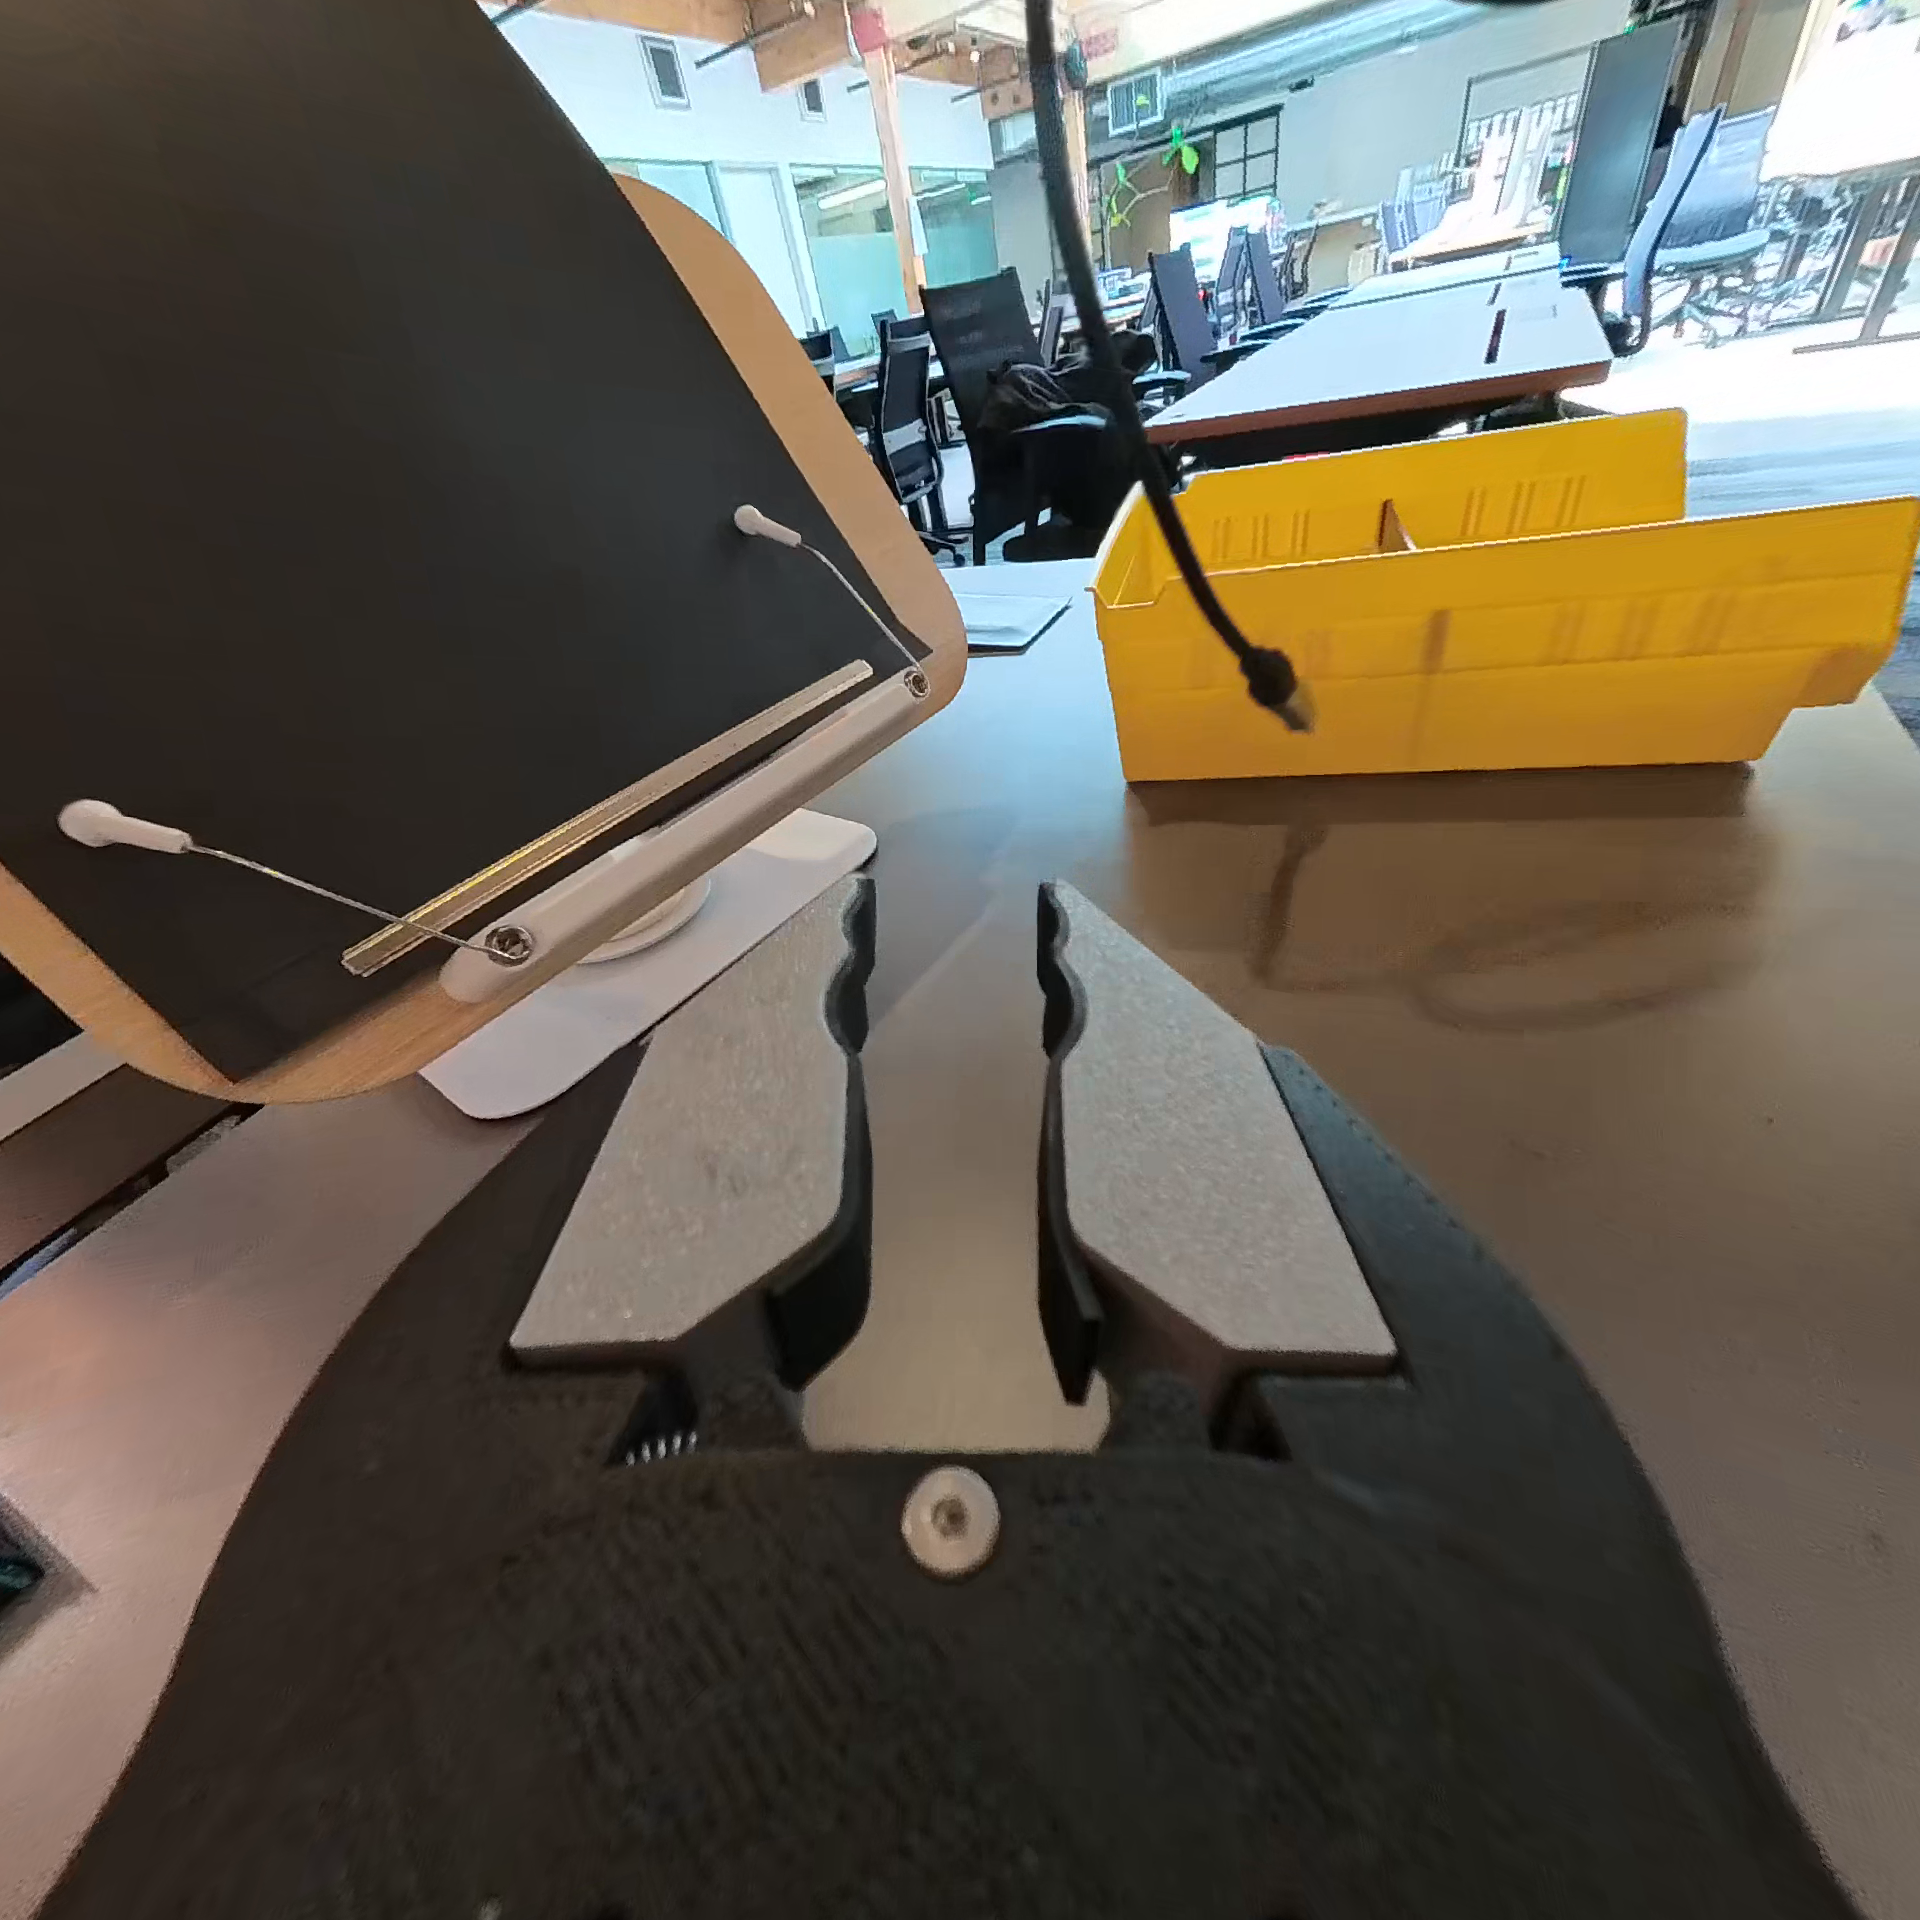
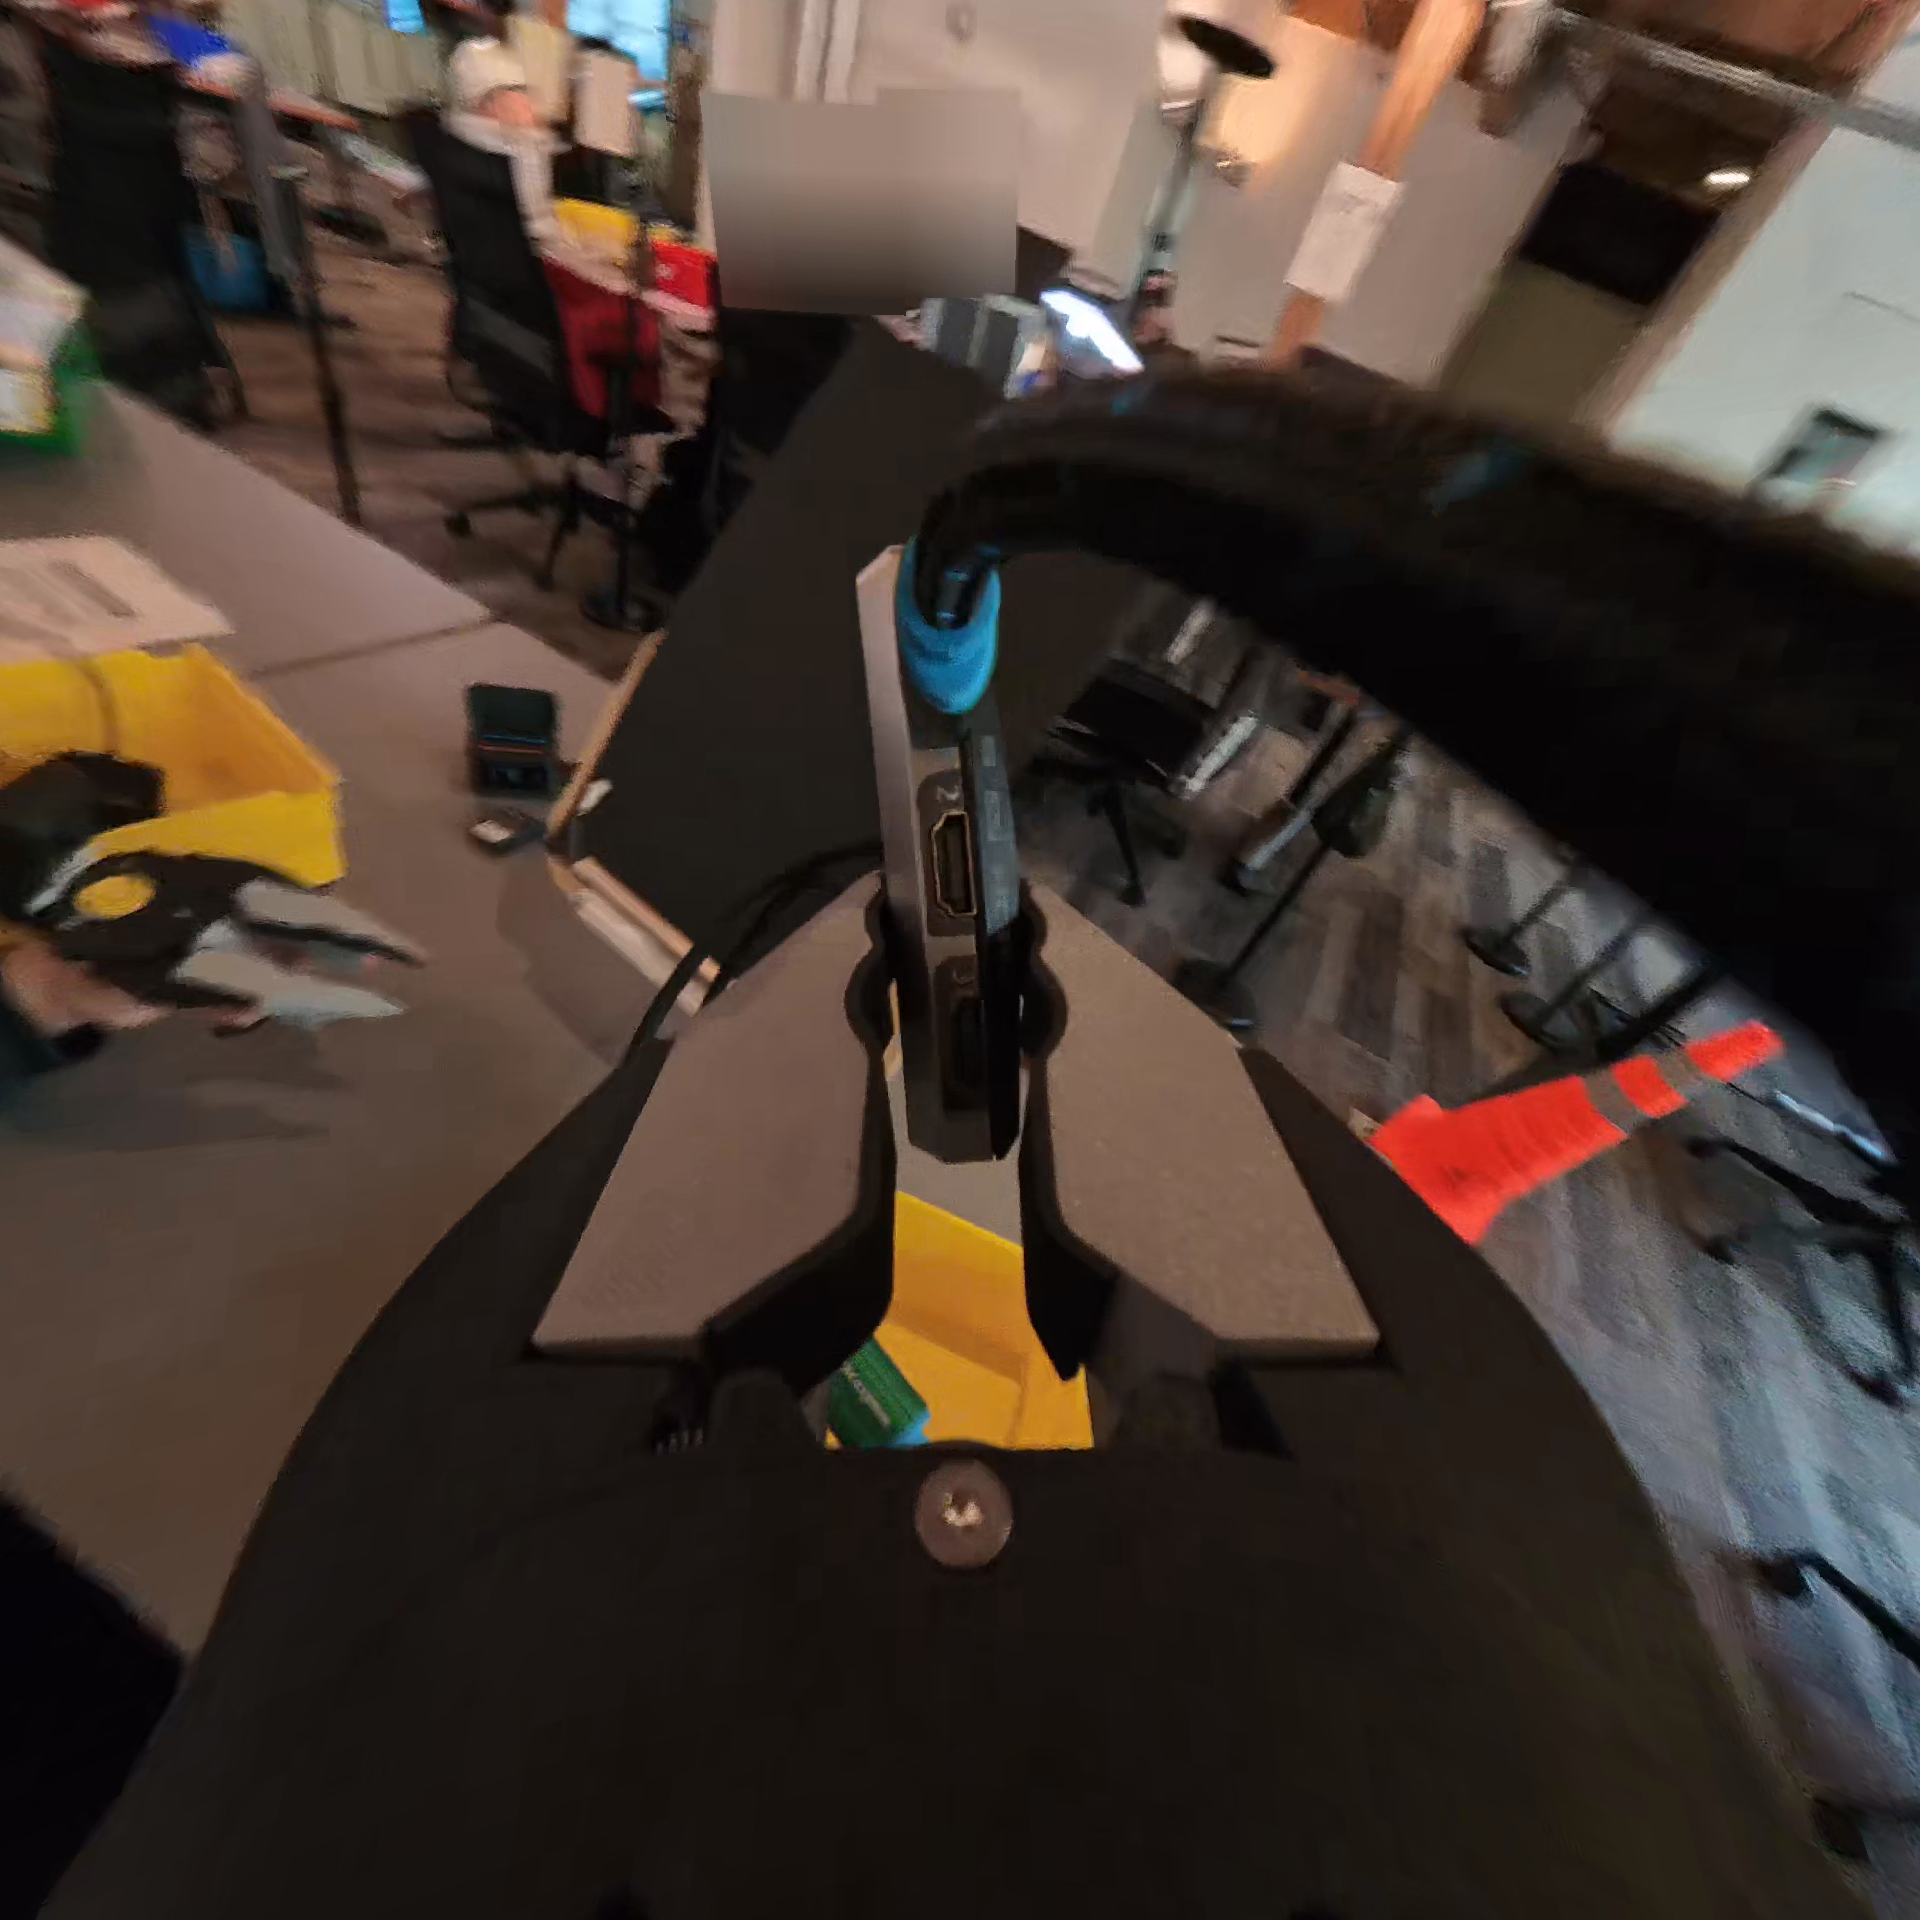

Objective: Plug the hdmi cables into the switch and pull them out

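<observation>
Hovering over a grey desk [image 1: 1558, 1039] in an open office, left gripper [image 1: 951, 935] was agape, empty. Right gripper [image 2: 956, 987] clamped the switch [image 2: 940, 883], long axis 12-to-6; braided cable [image 2: 1351, 540] plugged at 12.

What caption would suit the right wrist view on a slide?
Right gripper, jaws clamped on a grey HDMI switch held in the air, two ports empty, a black cable arching from its top.
</observation>
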`<state>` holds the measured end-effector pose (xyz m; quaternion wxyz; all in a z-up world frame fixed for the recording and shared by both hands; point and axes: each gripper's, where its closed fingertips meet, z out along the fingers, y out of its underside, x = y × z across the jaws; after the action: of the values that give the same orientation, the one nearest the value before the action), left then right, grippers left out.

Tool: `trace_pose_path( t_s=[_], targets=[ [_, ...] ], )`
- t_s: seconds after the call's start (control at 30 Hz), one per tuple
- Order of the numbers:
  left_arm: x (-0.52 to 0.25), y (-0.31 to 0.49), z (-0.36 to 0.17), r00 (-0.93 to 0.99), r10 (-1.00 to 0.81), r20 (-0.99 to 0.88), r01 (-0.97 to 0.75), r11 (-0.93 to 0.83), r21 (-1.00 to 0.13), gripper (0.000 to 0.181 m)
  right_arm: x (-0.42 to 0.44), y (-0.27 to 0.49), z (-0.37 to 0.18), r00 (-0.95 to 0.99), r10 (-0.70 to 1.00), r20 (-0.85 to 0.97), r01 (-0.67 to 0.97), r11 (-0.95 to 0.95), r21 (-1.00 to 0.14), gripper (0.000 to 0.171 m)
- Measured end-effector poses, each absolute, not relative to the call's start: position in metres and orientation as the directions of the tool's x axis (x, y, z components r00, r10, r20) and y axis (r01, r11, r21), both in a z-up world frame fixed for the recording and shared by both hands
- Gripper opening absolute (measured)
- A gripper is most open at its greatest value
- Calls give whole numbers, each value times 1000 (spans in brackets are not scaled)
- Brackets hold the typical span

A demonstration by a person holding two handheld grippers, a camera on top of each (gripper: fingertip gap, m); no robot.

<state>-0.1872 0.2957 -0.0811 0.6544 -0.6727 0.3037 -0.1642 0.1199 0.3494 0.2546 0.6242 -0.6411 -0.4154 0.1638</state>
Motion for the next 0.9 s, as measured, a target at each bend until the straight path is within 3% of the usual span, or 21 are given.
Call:
trace_pose_path(
  t_s=[0.13, 0.47, 0.67, 0.8, 0.9],
  targets=[
    [-187, 294, -79, 763, -620, -181, -193, 48, -980, 28, 88, 318, 242, 460, 808, 368, 436, 155, -887, 17],
    [-186, 295, -83, 762, -617, -195, -217, 40, -975, 27, 118, 327, 333, 618, 727, 298, 258, 171, -951, 18],
    [-189, 299, -88, 771, -608, -189, -223, 21, -975, 27, 154, 335, 370, 694, 635, 340, 292, 183, -939, 18],
    [-190, 299, -85, 773, -604, -192, -220, 28, -975, 27, 177, 352, 363, 744, 563, 360, 329, 161, -931, 18],
    [-188, 299, -86, 770, -608, -193, -223, 27, -974, 27, 182, 375, 327, 749, 536, 390, 381, 133, -915, 18]
  ],
)
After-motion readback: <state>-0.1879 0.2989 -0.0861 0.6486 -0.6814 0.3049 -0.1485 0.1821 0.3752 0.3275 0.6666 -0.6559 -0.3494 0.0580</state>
